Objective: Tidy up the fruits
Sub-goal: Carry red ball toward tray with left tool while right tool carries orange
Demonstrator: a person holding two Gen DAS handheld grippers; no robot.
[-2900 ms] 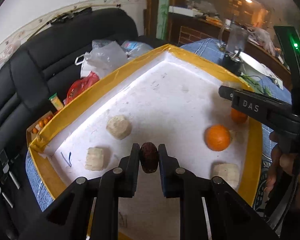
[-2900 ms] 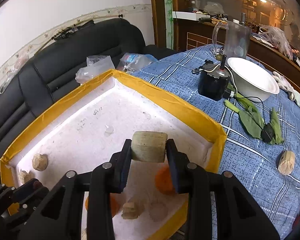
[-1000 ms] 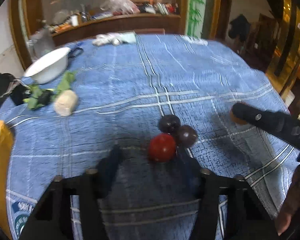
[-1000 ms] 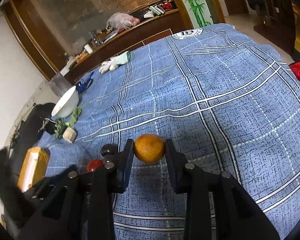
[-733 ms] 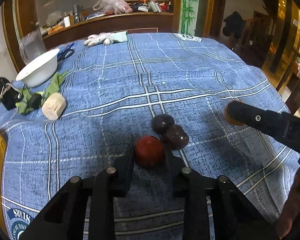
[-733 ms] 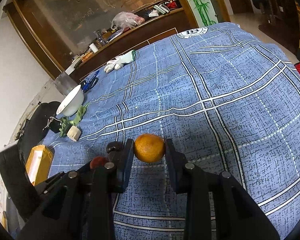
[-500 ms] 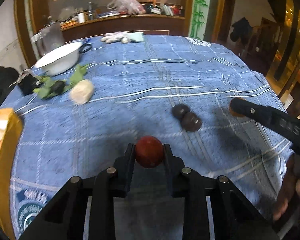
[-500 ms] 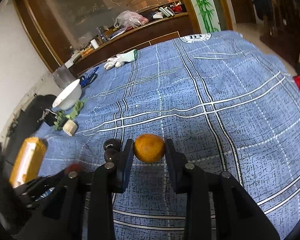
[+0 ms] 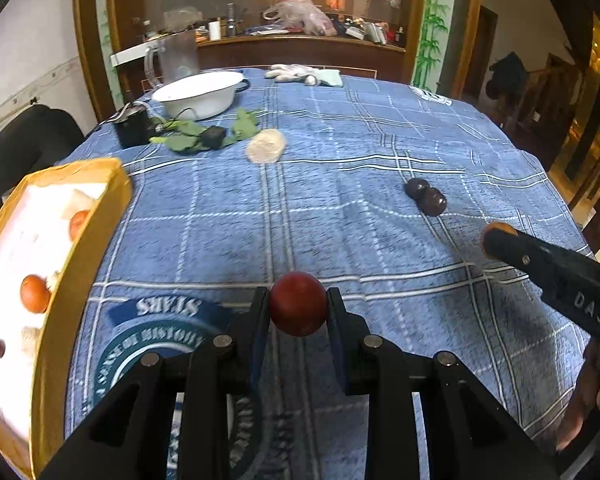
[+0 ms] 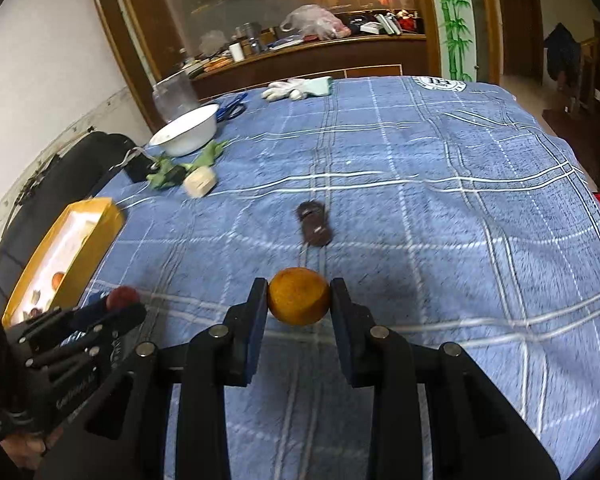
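My left gripper (image 9: 299,306) is shut on a round red fruit (image 9: 298,303), held above the blue checked cloth; the same fruit (image 10: 122,297) shows at the left in the right wrist view. My right gripper (image 10: 299,300) is shut on an orange (image 10: 299,295), whose edge (image 9: 500,229) peeks past the finger in the left wrist view. Two dark fruits (image 9: 426,197) lie together on the cloth; they appear blurred (image 10: 314,223) ahead of the orange. The yellow-rimmed white box (image 9: 82,276) at the left holds oranges, pale chunks and a small dark fruit.
A pale cut chunk (image 9: 266,146) lies near green leaves (image 9: 188,138) and a black box (image 9: 132,128). A white bowl (image 9: 198,94), a clear jug (image 9: 176,60) and gloves (image 9: 300,74) stand farther back. A hand (image 9: 592,396) holds the right gripper.
The left gripper closed on the red fruit beside the two dark fruits, lifted it and carried it left toward the yellow box. The right gripper kept the orange and pulled back slightly.
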